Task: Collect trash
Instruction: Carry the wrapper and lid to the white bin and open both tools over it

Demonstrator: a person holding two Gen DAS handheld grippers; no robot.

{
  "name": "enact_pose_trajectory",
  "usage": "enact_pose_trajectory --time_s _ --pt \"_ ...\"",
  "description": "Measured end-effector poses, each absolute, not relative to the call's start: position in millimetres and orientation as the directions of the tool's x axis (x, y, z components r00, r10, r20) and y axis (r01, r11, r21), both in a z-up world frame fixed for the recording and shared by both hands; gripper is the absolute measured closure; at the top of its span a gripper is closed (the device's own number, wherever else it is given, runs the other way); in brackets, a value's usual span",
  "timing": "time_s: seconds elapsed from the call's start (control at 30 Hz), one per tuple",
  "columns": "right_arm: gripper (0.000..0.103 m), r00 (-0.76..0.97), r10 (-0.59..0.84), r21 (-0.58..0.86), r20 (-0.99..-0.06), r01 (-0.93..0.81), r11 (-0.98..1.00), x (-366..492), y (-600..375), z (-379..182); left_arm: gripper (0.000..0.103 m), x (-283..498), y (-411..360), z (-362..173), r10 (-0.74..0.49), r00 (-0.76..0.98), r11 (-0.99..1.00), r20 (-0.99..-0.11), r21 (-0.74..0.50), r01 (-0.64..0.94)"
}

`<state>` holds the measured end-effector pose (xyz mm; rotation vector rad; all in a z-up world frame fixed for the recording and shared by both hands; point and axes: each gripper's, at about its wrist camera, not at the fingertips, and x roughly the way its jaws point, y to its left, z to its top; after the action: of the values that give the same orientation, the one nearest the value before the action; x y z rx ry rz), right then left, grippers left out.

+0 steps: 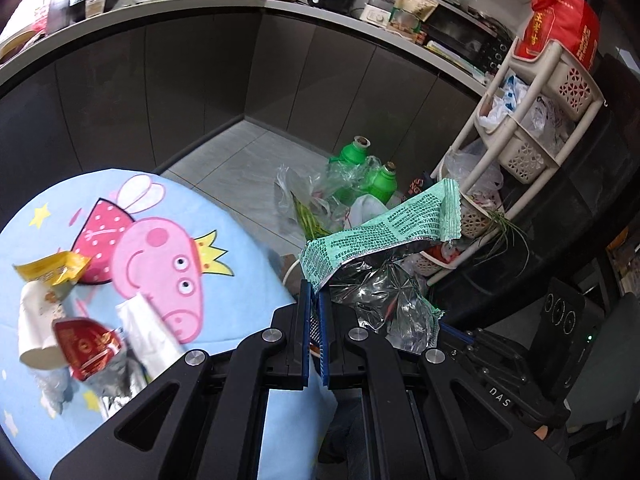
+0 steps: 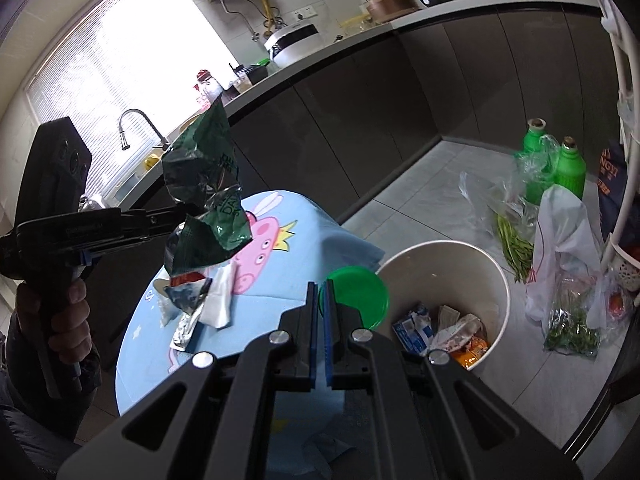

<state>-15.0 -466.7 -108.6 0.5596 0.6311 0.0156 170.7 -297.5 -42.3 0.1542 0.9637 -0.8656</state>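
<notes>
My left gripper is shut on a crumpled green foil wrapper and holds it in the air past the table's right edge. The same wrapper and the left gripper show in the right wrist view, above the table. My right gripper is shut on a green round lid, beside the rim of a white trash bucket that holds several wrappers. On the blue cartoon tablecloth lie a yellow wrapper, a red wrapper, a paper cup and foil scraps.
Dark cabinets and a cluttered counter run along the back. Two green bottles, plastic bags and green vegetables lie on the tiled floor. A white basket rack stands at the right.
</notes>
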Motion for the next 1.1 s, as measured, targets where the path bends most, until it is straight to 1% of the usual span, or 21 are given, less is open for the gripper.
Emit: enact_pose_trajectory --time_s 0.53,0.93,1.0,1.03,1.07,1.1 --pt "0.099 0.758 0.195 0.542 -0.623 0.238 0.806 6 -508 -176 0.100 191 -381 -105 -0.489 0.205 0.634 -0.848 -0.184 0.751" --pt "0.099 0.715 0.210 0.556 -0.667 0.290 0.779 14 -524 -220 0.099 204 -418 -164 -0.359 0.202 0.622 -0.911 -0.072 0.780" --pt "0.099 0.712 0.211 0.557 -0.670 0.294 0.777 14 -525 -223 0.097 204 -420 -167 -0.351 0.213 0.622 -0.912 -0.058 0.781" --pt "0.099 0.710 0.211 0.557 -0.672 0.296 0.776 14 -526 -224 0.091 204 -419 -168 -0.350 0.218 0.625 -0.911 -0.054 0.779" --pt "0.099 0.708 0.213 0.557 -0.674 0.297 0.775 14 -527 -226 0.080 205 -417 -168 -0.352 0.218 0.630 -0.910 -0.058 0.774" --pt "0.099 0.706 0.215 0.558 -0.675 0.298 0.774 15 -529 -227 0.073 207 -416 -167 -0.354 0.224 0.640 -0.908 -0.061 0.766"
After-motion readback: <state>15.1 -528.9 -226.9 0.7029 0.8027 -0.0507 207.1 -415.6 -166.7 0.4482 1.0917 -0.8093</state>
